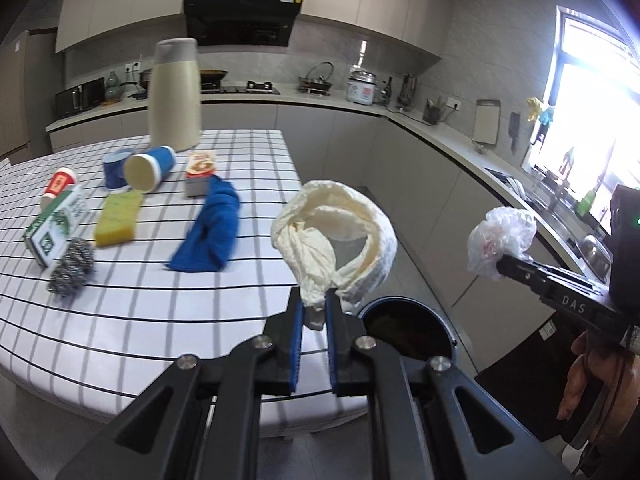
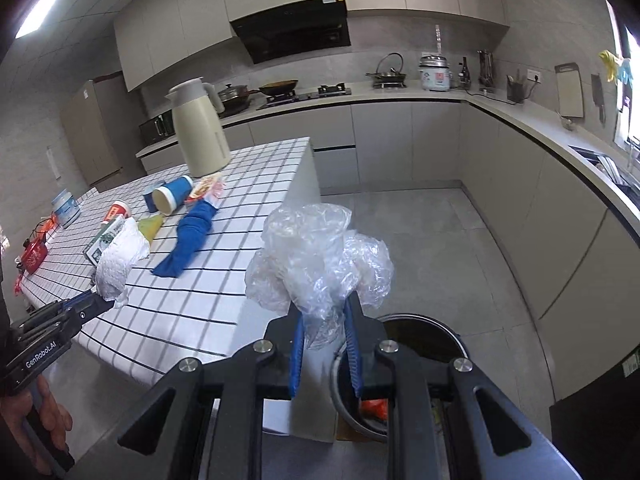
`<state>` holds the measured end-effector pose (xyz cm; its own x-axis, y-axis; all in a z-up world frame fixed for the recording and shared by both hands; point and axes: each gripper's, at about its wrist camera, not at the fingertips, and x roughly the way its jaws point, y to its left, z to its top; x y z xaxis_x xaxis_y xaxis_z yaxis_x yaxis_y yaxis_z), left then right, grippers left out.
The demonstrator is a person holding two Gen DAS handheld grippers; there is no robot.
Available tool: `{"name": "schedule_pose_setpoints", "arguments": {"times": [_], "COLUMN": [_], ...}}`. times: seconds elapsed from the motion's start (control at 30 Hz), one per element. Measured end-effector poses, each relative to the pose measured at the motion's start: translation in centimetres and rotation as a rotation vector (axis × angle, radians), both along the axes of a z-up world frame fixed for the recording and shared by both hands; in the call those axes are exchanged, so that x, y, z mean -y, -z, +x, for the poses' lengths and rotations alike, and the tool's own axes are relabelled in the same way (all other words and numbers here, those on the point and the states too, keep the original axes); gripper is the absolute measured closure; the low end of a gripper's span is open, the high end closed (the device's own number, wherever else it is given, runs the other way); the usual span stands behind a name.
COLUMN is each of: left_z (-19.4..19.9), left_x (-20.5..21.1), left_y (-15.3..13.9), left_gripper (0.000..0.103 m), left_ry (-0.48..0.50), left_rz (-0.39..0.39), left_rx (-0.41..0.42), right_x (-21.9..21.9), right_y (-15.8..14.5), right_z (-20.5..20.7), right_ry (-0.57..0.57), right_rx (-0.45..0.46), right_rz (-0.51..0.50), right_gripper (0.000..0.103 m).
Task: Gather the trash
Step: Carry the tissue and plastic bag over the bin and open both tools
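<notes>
Right gripper (image 2: 324, 320) clamped on crumpled clear plastic (image 2: 316, 256), frame centre. Trash bin (image 2: 440, 332) lower right. Left gripper (image 2: 105, 301) grips white tissue (image 2: 120, 256), left edge.

Both wrist cams look forward-down along own fingers, close. Left sits nearer table (image 1: 140, 300); right further right, perhaps higher. Shared: table, bin (image 2: 432, 330), kitchen counter (image 1: 320, 102).

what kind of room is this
Almost certainly a home kitchen: a black range hood hangs over a gas hob, a rice cooker stands on the L-shaped counter, and a sink sits by the window.
</notes>
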<state>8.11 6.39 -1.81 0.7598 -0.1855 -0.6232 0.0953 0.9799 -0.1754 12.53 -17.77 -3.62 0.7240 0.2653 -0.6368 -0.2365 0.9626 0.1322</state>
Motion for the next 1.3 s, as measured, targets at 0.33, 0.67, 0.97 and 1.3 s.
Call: {"name": "schedule_pose_setpoints", "arguments": {"times": [0.33,0.67,0.97,1.3], "left_z": [1.7,3.5,5.2,7.0], "left_x": [8.1,13.3,15.9,16.4], "left_y": [2.0,5.0,9.6,12.9], "left_gripper": [0.092,0.091,0.091,0.035], "left_ry": [0.094,0.109,0.078,0.023], "left_rz": [0.005,0.025,0.057,0.045], "left_rx": [-0.050,-0.113,-0.211,-0.334], "right_x": [7.5,11.7,12.4,12.9], "right_y": [2.9,6.4,11.2,18.5], "right_z": [0.1,1.4,4.5,8.8], "right_ry": [0.044,0.033,-0.050,-0.047], "right_rx": [-0.070,-0.135,-0.234,-0.371], "right_rz": [-0.007,-0.007,-0.011,-0.146], "right_gripper": [0.083,0.083,0.083,0.021]}}
